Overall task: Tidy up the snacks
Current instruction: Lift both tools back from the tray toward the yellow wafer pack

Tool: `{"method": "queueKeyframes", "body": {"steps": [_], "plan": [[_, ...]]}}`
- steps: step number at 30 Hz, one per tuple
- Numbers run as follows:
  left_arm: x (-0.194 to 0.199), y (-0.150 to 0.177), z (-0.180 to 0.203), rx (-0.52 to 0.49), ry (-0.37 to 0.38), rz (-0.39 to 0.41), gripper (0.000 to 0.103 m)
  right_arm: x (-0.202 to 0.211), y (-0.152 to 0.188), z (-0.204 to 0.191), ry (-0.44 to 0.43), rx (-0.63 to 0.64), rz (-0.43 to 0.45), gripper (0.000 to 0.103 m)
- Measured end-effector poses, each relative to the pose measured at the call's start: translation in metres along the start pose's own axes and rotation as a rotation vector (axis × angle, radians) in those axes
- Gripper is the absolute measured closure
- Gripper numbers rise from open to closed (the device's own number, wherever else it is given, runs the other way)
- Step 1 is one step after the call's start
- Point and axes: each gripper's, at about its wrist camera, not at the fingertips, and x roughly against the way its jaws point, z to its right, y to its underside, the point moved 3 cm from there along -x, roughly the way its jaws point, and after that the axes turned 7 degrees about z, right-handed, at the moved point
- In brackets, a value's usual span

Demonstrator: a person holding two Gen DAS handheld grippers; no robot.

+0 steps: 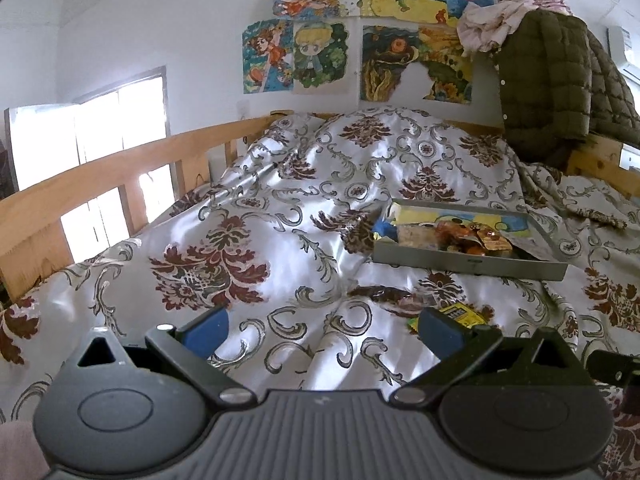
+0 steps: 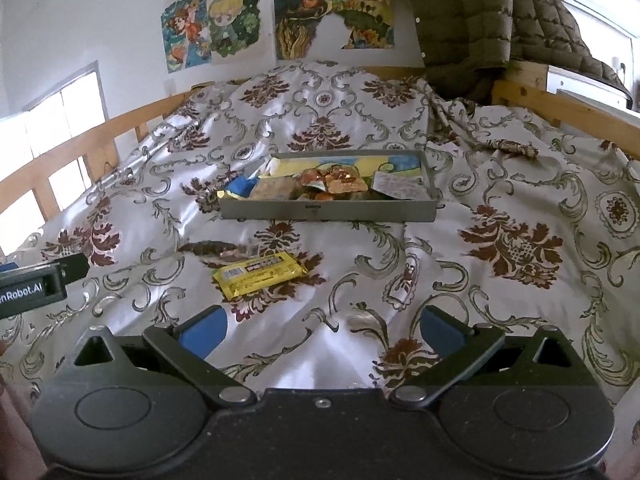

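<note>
The yellow packet (image 2: 260, 276) lies flat on the bed (image 2: 500, 184), loose and short of the tray (image 2: 328, 211). Just behind it, touching or nearly so, sits a clear-wrapped brown snack (image 2: 218, 249). The tray, farther up the bed, already holds a heap of wrapped snacks (image 2: 336, 184), so these two look like the last ones out.

The right hand-held gripper (image 2: 322, 330) hovers over the quilt with its jaws spread wide and nothing between them; the packet is ahead and a little to its left. The left hand-held gripper (image 1: 322, 330) is likewise released and empty, with the packet's corner (image 1: 464, 314) just beyond its right finger.

To pick the packet well, I would bring one gripper down with its fingers straddling the packet's narrow width, press lightly into the soft quilt so a finger slides under the edge, and close gently. The satin is slippery and rumpled, so the packet may skate away, or a fold of cloth may be pinched with it. Lift clear before carrying it to a bare part of the tray.
</note>
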Motion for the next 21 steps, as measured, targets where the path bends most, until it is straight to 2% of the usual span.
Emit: {"method": "queueKeyframes", "body": {"steps": [10, 16, 21], "plan": [[-0.008, 0.002, -0.001, 0.005, 0.0, -0.045, 0.0, -0.004, 0.001, 0.003, 0.004, -0.013, -0.005, 0.001], [-0.031, -0.003, 0.0, 0.011, 0.056, -0.146, 0.0, -0.016, -0.004, 0.005, 0.014, -0.029, -0.022, 0.001], [-0.058, -0.014, 0.001, -0.036, 0.086, -0.164, 0.0, -0.036, -0.01, 0.007, 0.022, -0.052, -0.046, 0.001]]}}
